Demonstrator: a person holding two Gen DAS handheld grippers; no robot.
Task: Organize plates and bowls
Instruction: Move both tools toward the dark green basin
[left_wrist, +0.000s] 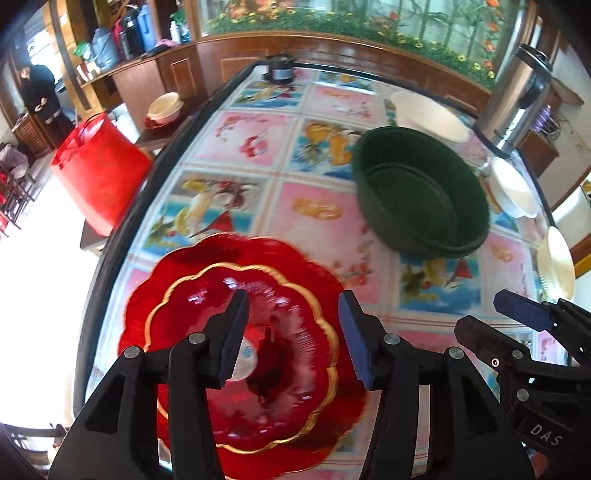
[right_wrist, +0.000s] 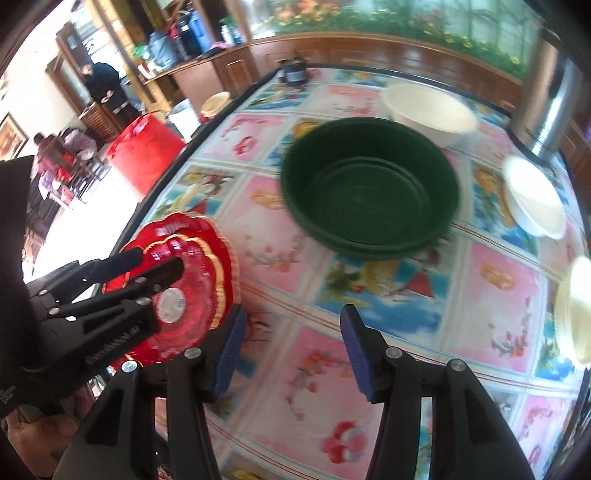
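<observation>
Near the table's left edge, toward the near corner, sit the red scalloped plates (left_wrist: 236, 332), gold-rimmed, a smaller one nested on a larger; a white sticker shows at the centre; they lie flat on the floral tablecloth (left_wrist: 317, 221). The left gripper (left_wrist: 291, 332) hangs above them w/ fingers apart, nothing between the pads, no contact w/ the plates as far as the left wrist view shows; the right gripper (right_wrist: 291, 350) is just beside it, over bare cloth, also apart and empty.

Mid-table, the dark green bowls (right_wrist: 369, 192) are stacked, one inside another; behind them toward the far edge a white bowl (right_wrist: 428, 107); along the right edge another white bowl (right_wrist: 535, 195) and, nearer, a cream plate (right_wrist: 576, 310), partly cut off by the frame; a steel thermos (left_wrist: 513, 96) stands by the far right corner.

Judgement: red plates and green bowls look sorted already; the stacking step on the reds reads as done, both tools free; the white pieces along the far and right edges remain loose. Next move prob. calls for reaching to one white bowl, pads straddling its rim, w/ a firm pinch since the thin rim could slip; then nesting it in the other white bowl; cream plate after that. Frames are blurred, so fine contact is hard to confirm.
</observation>
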